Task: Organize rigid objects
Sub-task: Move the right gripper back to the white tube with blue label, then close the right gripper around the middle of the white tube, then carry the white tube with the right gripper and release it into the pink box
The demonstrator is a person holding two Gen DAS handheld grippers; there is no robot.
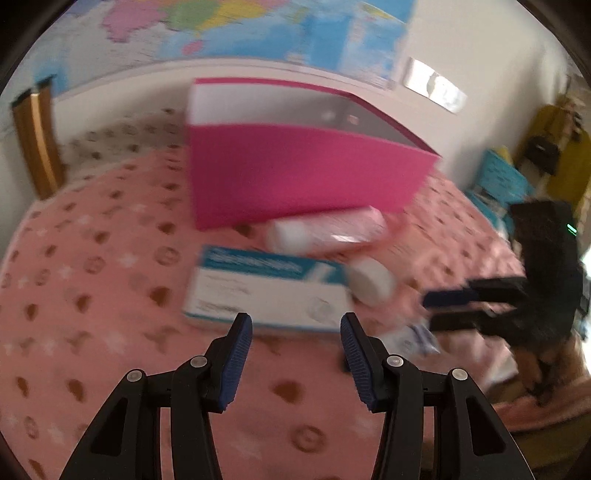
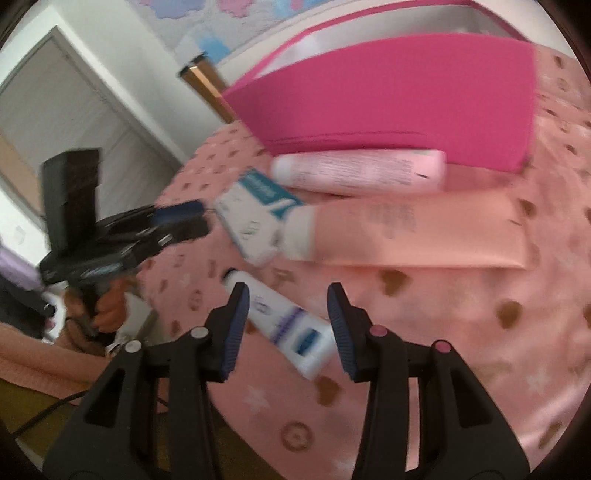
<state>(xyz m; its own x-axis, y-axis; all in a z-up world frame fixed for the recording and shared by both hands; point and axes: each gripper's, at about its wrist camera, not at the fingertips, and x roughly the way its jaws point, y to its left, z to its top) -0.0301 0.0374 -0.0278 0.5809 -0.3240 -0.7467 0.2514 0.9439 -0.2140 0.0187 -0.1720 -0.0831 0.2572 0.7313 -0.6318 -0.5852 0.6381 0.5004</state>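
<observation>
A pink open box (image 1: 295, 173) (image 2: 391, 107) stands on a pink patterned bedspread (image 1: 92, 295). In front of it lie a pink tube with a white cap (image 1: 325, 230) (image 2: 358, 170), a white and blue carton (image 1: 266, 288) (image 2: 255, 218), a peach tube with a white cap (image 2: 406, 232) (image 1: 369, 282) and a small white tube (image 2: 284, 325) (image 1: 410, 338). My left gripper (image 1: 295, 328) is open and empty just short of the carton. My right gripper (image 2: 288, 295) is open, its jaws on either side of the small white tube.
A wooden bedpost (image 1: 35, 140) stands at the far left corner and a map (image 1: 240, 26) hangs on the wall. A turquoise crate (image 1: 498, 177) and yellow things stand right of the bed. A door (image 2: 62, 122) shows at left in the right wrist view.
</observation>
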